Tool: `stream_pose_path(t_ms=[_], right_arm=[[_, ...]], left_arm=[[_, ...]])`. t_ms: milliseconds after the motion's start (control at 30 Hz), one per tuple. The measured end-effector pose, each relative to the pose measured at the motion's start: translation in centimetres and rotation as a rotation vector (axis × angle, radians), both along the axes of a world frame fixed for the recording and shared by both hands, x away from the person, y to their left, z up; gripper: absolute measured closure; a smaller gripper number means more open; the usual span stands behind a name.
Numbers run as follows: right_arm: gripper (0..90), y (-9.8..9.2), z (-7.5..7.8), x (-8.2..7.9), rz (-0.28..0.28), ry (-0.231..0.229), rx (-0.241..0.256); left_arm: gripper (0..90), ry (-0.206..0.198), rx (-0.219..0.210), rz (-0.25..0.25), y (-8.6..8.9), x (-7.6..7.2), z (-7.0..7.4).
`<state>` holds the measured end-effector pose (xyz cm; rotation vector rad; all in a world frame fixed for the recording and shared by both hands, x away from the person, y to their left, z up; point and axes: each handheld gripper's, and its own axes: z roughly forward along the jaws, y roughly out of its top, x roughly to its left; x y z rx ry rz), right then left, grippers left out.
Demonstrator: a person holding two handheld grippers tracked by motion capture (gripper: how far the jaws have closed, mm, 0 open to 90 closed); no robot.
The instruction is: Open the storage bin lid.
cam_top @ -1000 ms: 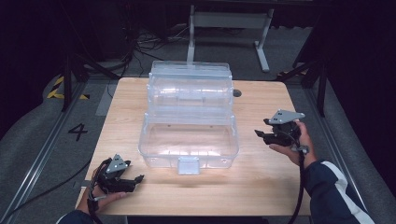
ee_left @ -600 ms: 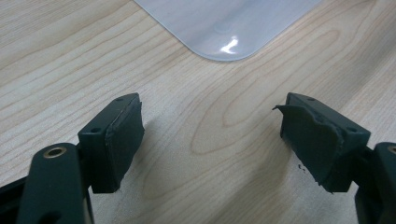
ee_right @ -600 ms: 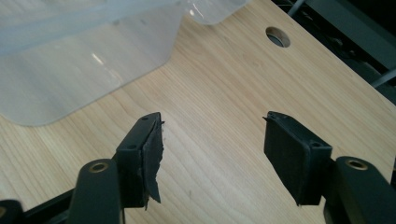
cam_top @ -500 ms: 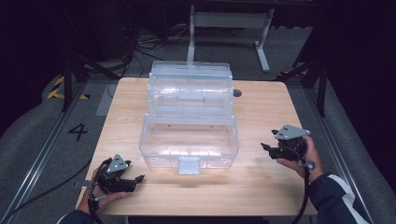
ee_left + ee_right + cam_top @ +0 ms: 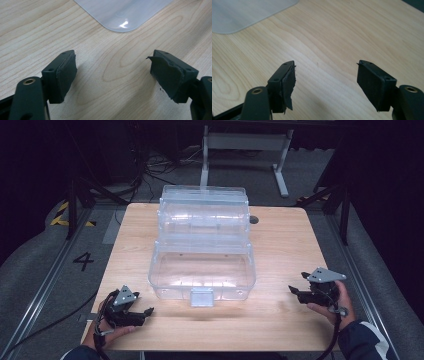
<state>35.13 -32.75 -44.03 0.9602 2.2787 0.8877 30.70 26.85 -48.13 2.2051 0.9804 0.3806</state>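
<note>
A clear plastic storage box (image 5: 202, 247) with a front latch (image 5: 202, 296) stands in the middle of the wooden table (image 5: 280, 245), lid on. My left gripper (image 5: 148, 312) rests near the table's front left corner, jaws open with nothing between them. In the left gripper view the left gripper (image 5: 113, 75) hangs over bare wood, and a rounded corner of the box (image 5: 120, 12) lies ahead. My right gripper (image 5: 293, 291) sits low at the front right, also open and holding nothing. The right gripper (image 5: 325, 77) looks over bare wood with a corner of the box (image 5: 242, 15) at the upper left.
A dark round hole (image 5: 254, 220) marks the table top behind the box on the right. A metal stand (image 5: 245, 142) and cables (image 5: 150, 167) lie on the floor beyond the far edge. A floor marking "4" (image 5: 83, 261) is at the left.
My right gripper has moved down toward the front right of the table, away from the box's side. The left gripper has stayed in place.
</note>
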Motion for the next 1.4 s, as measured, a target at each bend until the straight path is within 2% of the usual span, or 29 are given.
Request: stream_pose_path(t_ms=[167, 400, 533, 667, 733, 767, 833, 867, 933, 1000, 1200, 1300, 1367, 1400], right_arm=[[29.1, -1.2, -1.3, -0.7, -0.036, 0.018, 0.026], [26.8, -2.3, -2.8, -2.2, -0.055, 0.044, 0.053], [24.9, -3.1, -3.7, -3.1, -0.072, 0.068, 0.091], [22.4, -4.0, -4.6, -3.8, -0.104, 0.112, 0.165], [21.9, -4.2, -4.6, -4.0, -0.115, 0.113, 0.165], [21.6, -4.2, -4.6, -4.0, -0.120, 0.116, 0.166], [21.5, -4.2, -4.6, -4.1, -0.124, 0.117, 0.166], [21.4, -4.2, -4.6, -4.1, -0.126, 0.117, 0.167], [21.1, -4.1, -4.6, -4.1, -0.129, 0.117, 0.167], [21.1, -4.1, -4.6, -4.1, -0.130, 0.117, 0.168], [20.7, -4.0, -4.6, -4.1, -0.134, 0.116, 0.168], [20.7, -4.0, -4.6, -4.0, -0.133, 0.117, 0.168], [20.7, -4.0, -4.6, -4.0, -0.133, 0.117, 0.168], [20.7, -4.0, -4.6, -4.0, -0.133, 0.117, 0.168]], left_arm=[[21.6, 0.001, -0.001, 0.001, 0.0, 0.0, 0.0], [21.6, 0.000, 0.000, -0.002, 0.0, 0.0, 0.0], [21.5, 0.001, -0.001, -0.004, 0.0, 0.0, 0.0], [21.3, -0.004, 0.003, -0.007, 0.1, 0.2, 0.0], [21.2, -0.008, 0.003, -0.002, 0.1, 0.1, 0.0], [21.2, 0.005, -0.008, 0.009, 0.0, 0.1, 0.0], [21.3, 0.007, -0.009, 0.014, 0.0, 0.1, 0.0], [21.2, -0.006, 0.006, 0.008, 0.1, 0.2, 0.0], [20.9, -0.012, 0.007, 0.013, 0.0, 0.2, 0.0], [20.0, 0.007, -0.004, 0.024, -0.1, 0.2, -0.1], [18.8, 0.003, 0.004, 0.043, -0.2, 0.3, 0.0], [18.3, -0.013, 0.016, 0.041, -0.1, 0.5, 0.0], [17.5, -0.008, 0.010, 0.049, -0.1, 0.5, 0.0], [17.1, 0.011, 0.006, 0.055, -0.2, 0.5, 0.0]])
